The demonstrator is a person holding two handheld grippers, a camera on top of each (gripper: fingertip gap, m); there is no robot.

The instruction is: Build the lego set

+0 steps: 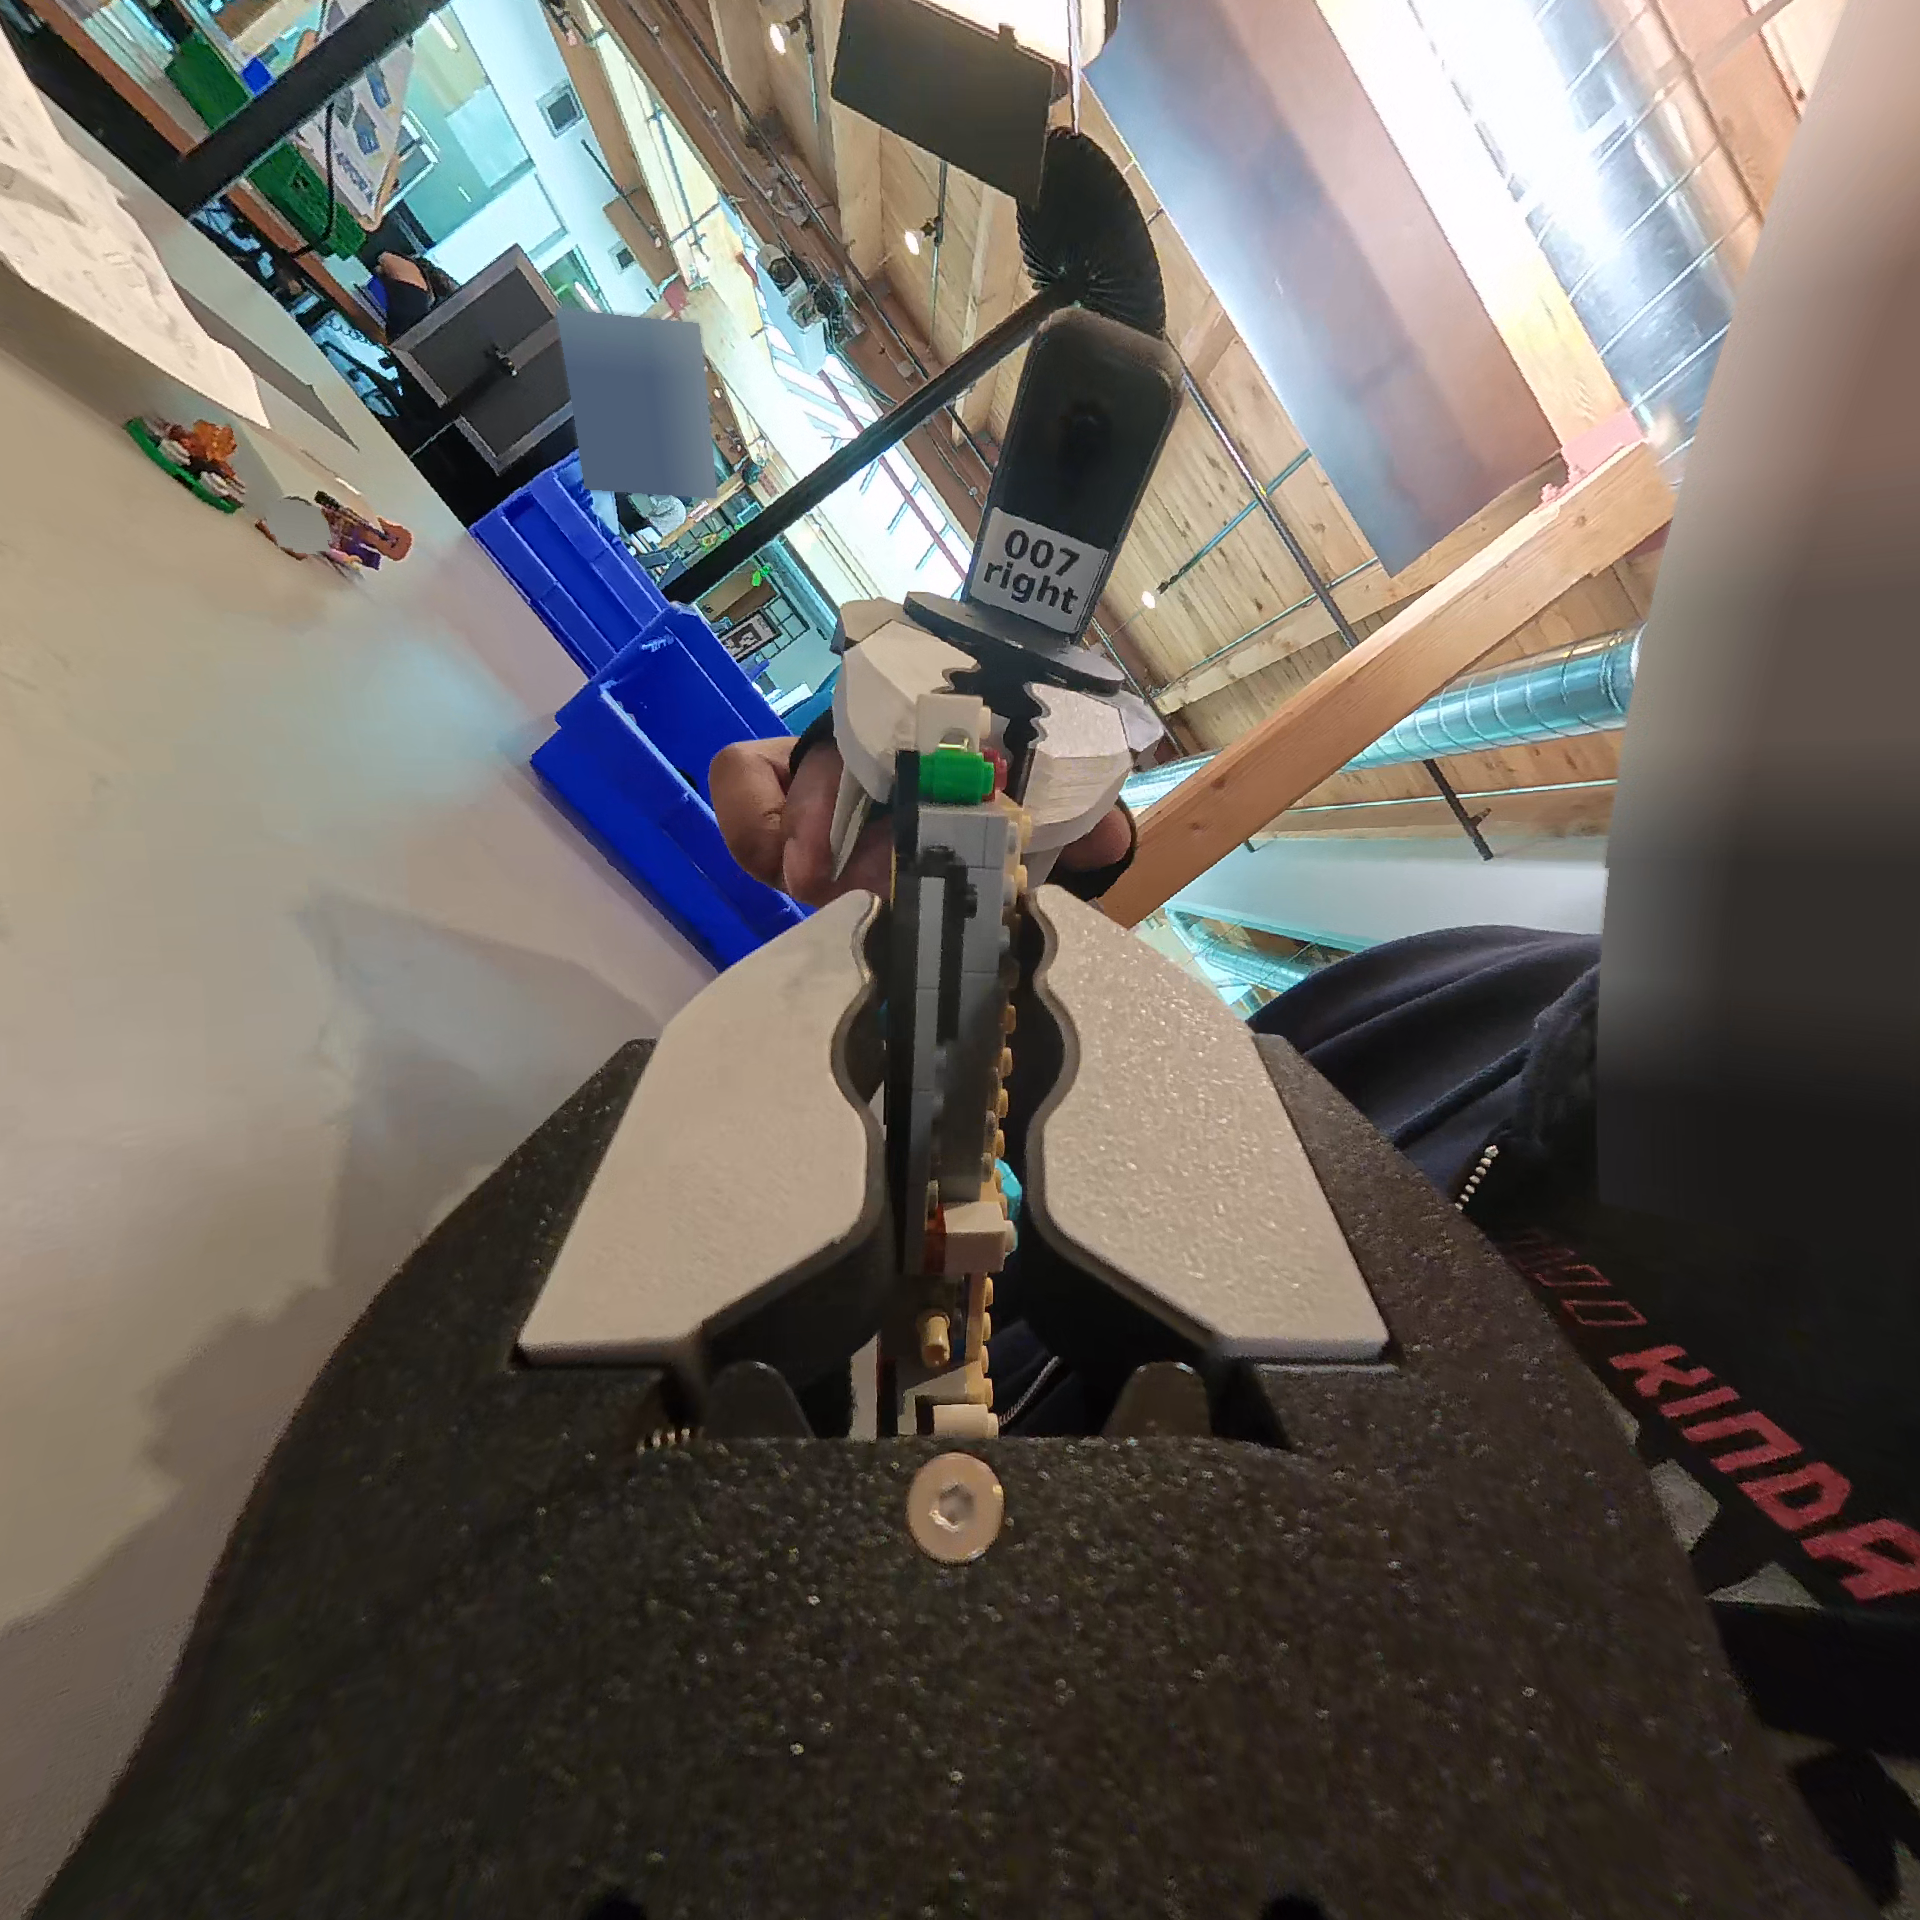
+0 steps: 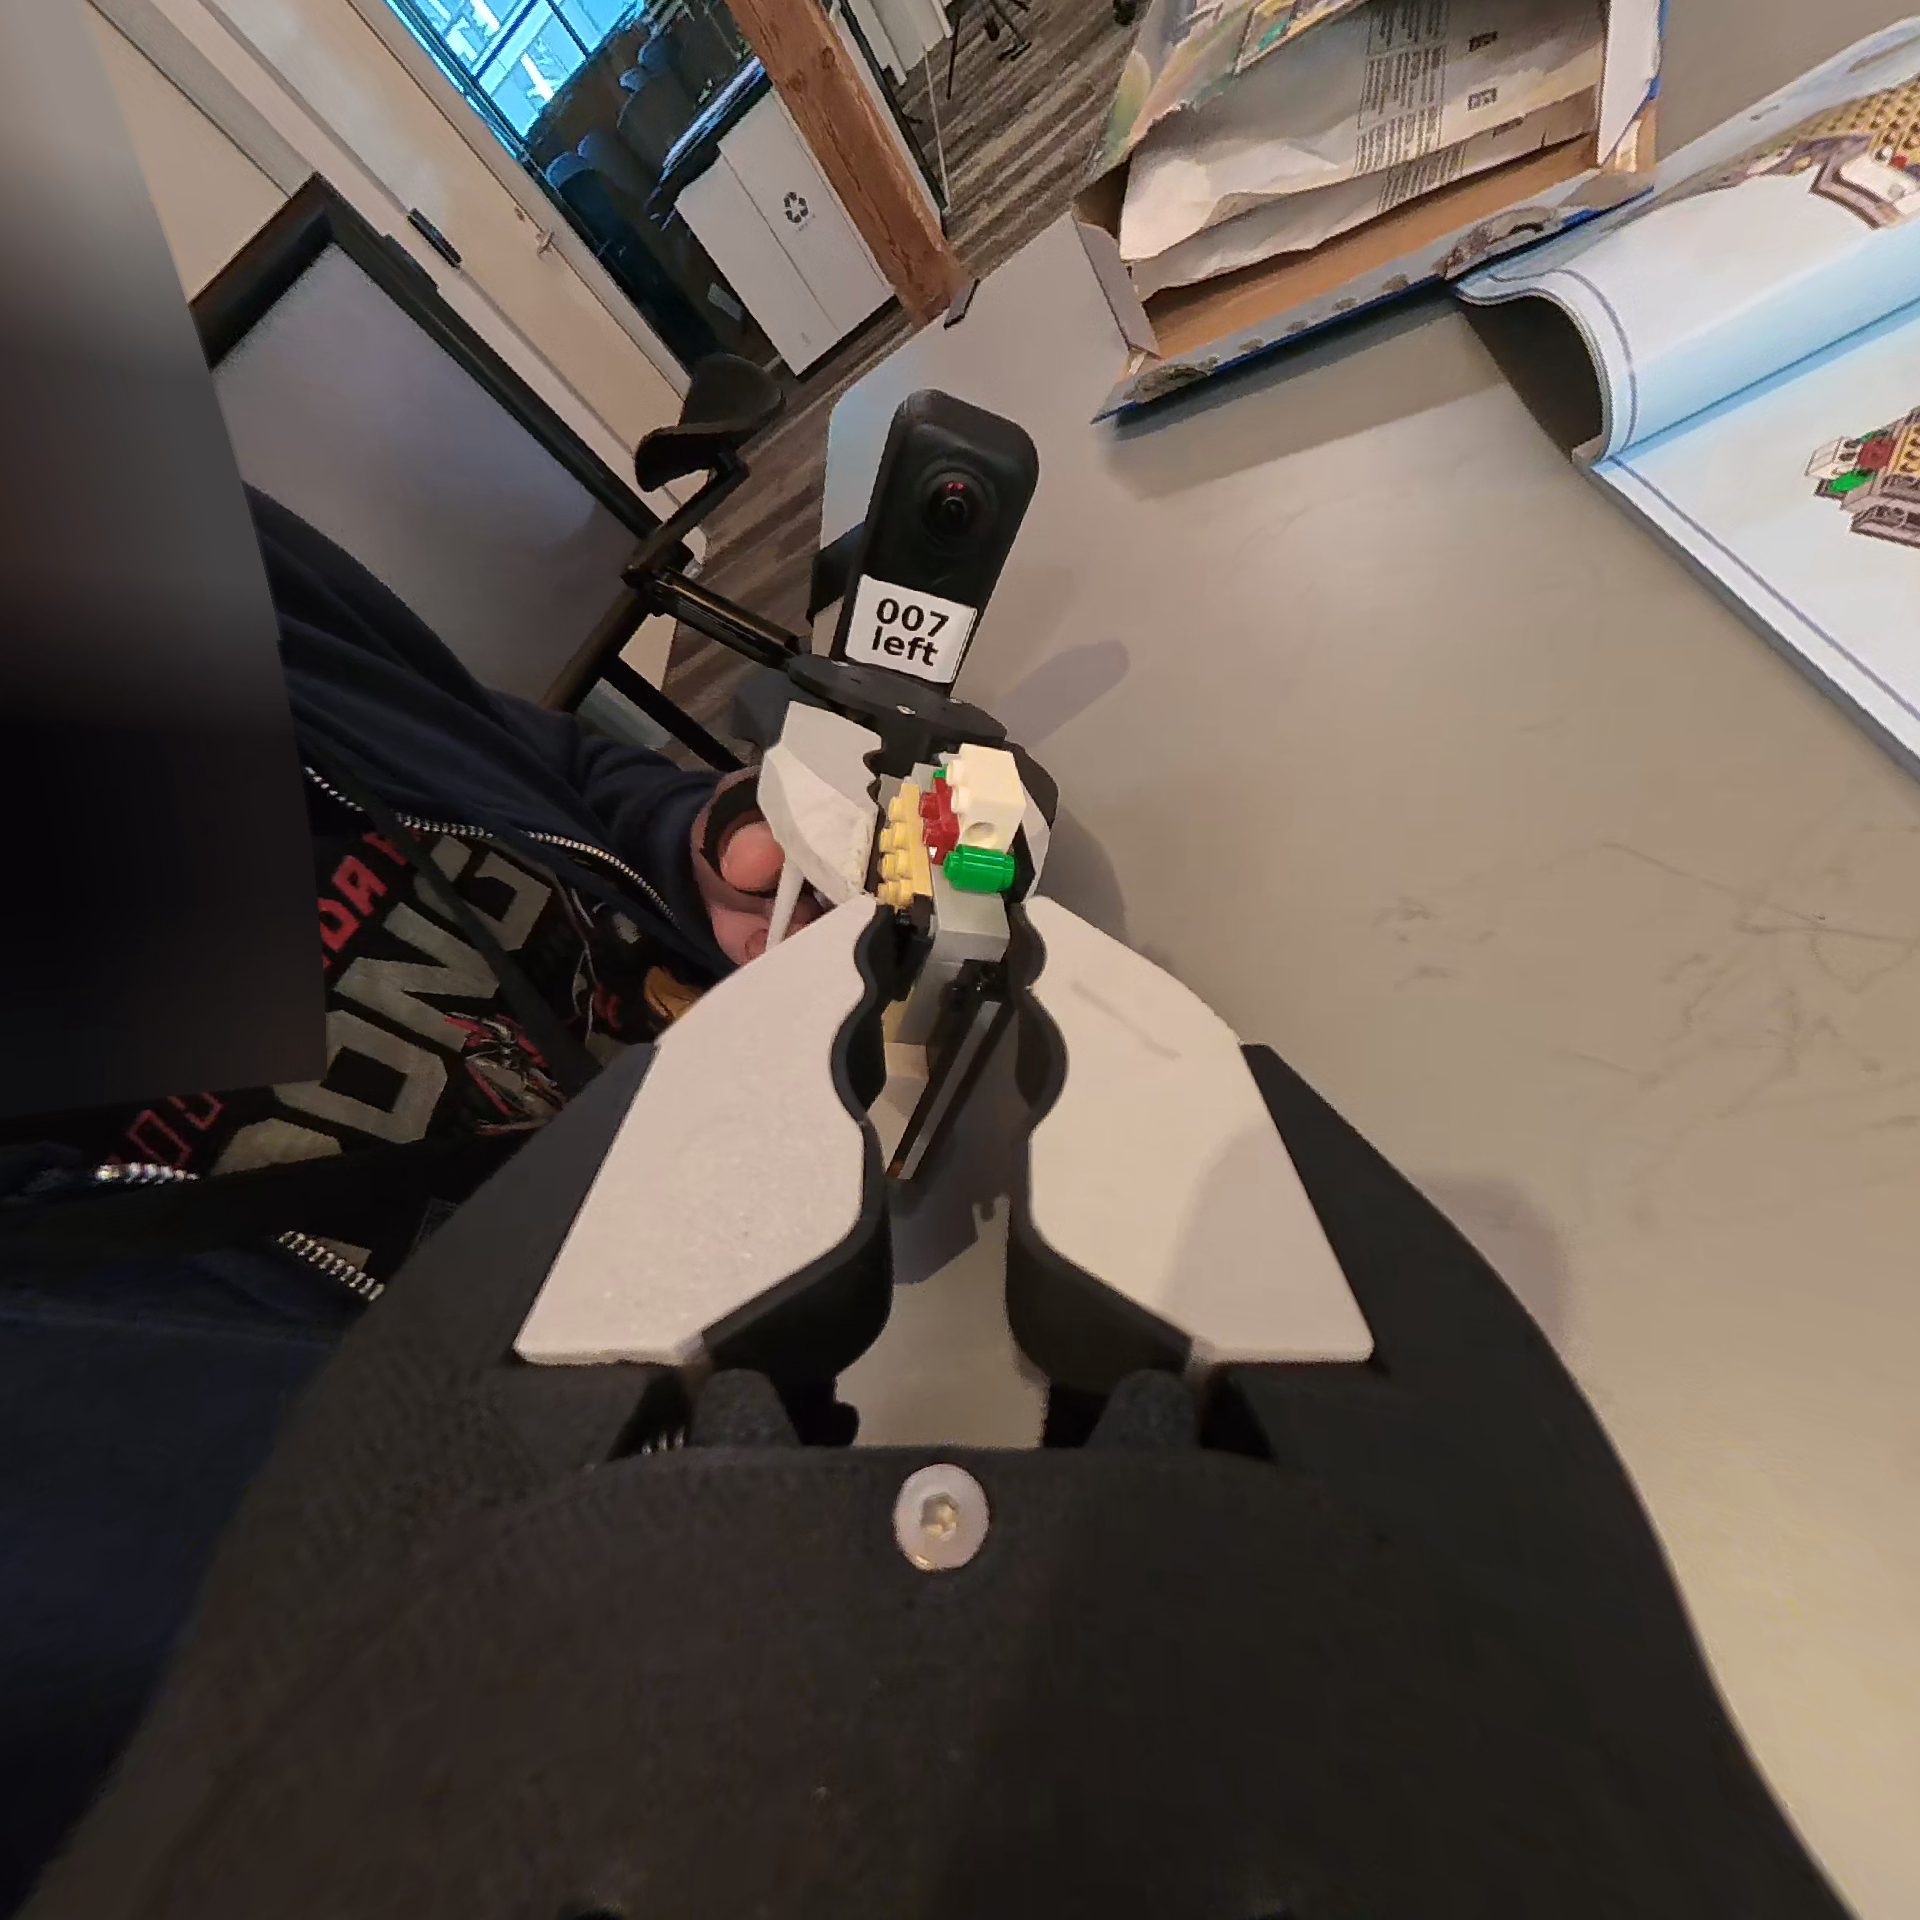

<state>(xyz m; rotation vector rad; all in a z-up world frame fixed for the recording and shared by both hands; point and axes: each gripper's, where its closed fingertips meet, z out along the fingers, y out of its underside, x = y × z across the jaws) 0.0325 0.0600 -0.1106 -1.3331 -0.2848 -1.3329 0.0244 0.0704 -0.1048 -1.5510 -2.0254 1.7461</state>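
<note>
1. The left gripper has its jaws clamped on a toy brick assembly, a narrow grey, black and tan stack standing on edge between them; both pads press its flat sides, which probably keeps it from twisting.
2. The right gripper faces it head-on, its jaws pinched on the far end of the same brick assembly, just below the green stud, red piece and white brick that stick out past its jaws.
3. Held from both ends, the assembly hangs in the air above the grey surface, touching nothing else.
4. Each tool is gripped by a hand in a dark sleeve; the two tools point straight at each other.
5. An open instruction booklet lies well beyond the right jaws; blue bins stand off to the left jaws' side.
</note>
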